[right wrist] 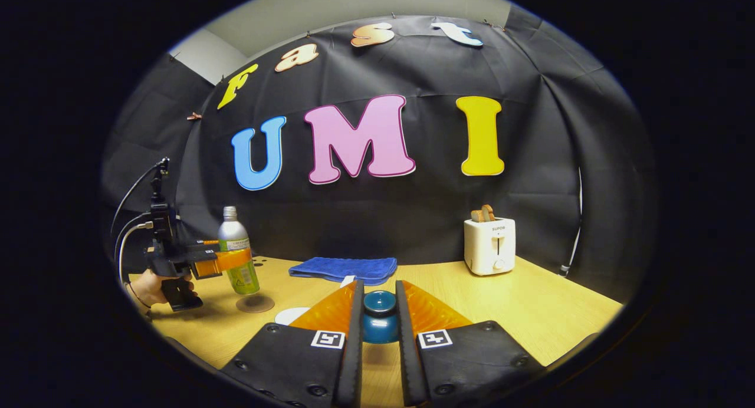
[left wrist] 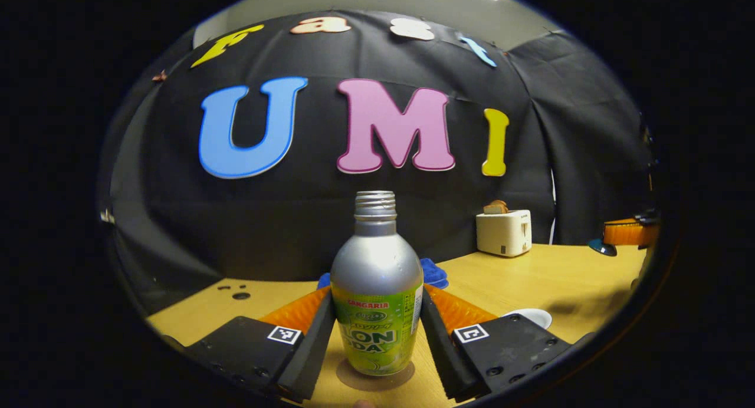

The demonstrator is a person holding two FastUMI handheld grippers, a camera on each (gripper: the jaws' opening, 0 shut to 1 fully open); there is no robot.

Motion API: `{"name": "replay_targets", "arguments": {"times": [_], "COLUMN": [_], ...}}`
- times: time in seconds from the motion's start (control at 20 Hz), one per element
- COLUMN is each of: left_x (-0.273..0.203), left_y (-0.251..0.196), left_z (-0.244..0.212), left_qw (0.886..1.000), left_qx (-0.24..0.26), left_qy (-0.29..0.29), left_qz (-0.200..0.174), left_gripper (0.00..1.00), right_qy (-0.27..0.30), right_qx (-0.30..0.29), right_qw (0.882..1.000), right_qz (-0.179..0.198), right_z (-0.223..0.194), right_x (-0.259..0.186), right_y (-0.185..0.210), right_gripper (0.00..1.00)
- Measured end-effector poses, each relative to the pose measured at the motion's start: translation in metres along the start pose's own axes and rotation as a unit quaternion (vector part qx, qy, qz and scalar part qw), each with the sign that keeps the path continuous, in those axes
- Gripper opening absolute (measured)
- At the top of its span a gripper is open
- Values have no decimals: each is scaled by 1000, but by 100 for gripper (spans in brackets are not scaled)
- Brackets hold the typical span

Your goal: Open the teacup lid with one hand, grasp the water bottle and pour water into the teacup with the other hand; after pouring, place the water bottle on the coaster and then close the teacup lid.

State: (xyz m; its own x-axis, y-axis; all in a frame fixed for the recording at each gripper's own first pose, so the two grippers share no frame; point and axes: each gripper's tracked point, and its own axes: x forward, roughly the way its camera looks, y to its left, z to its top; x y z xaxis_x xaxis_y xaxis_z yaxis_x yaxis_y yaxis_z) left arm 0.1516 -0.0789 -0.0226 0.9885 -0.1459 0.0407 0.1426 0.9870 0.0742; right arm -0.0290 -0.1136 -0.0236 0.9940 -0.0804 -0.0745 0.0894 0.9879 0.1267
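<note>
Two grippers are at work over the pale wooden bench (right wrist: 531,313). The left gripper (left wrist: 377,337) has its jaws closed on both sides of the silver metal bottle with a green label (left wrist: 376,302), which hangs just above the round brown coaster (left wrist: 375,377); in the right gripper view the bottle (right wrist: 236,260) is plainly clear of the coaster (right wrist: 255,303). The right gripper (right wrist: 378,331) has its jaws drawn narrow around the dark blue rounded teacup lid (right wrist: 379,311); whether both fingers truly press it I cannot tell, nor can I see the cup beneath.

The step in hand looks like setting the bottle down. It is best lowered upright and centred on the coaster, with the jaws opened only once the base sits flat.

A white saucer-like disc (left wrist: 534,316) lies near the coaster. A folded blue cloth (right wrist: 343,269) and a white toaster with bread (right wrist: 489,244) stand well back by the wall, out of the way.
</note>
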Motion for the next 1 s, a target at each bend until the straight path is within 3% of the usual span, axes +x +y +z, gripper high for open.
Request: {"name": "replay_targets", "arguments": {"times": [0.75, 0.9, 1.0], "left_x": [15, 13, 10], "left_y": [6, 6, 5], "left_z": [-36, -35, -34], "left_qw": [999, 999, 999], "left_qx": [-6, -9, -9], "left_qy": [43, 46, 45], "left_qz": [1, 2, 1], "left_gripper": [81, 84, 97], "right_qy": [2, 3, 2], "right_qx": [4, 4, 5], "right_qw": [1000, 1000, 1000], "right_qz": [0, 3, 6], "right_z": [-2, -2, -1], "right_x": [2, 1, 1], "right_y": [-2, 0, 3], "right_gripper": [30, 30, 30]}}
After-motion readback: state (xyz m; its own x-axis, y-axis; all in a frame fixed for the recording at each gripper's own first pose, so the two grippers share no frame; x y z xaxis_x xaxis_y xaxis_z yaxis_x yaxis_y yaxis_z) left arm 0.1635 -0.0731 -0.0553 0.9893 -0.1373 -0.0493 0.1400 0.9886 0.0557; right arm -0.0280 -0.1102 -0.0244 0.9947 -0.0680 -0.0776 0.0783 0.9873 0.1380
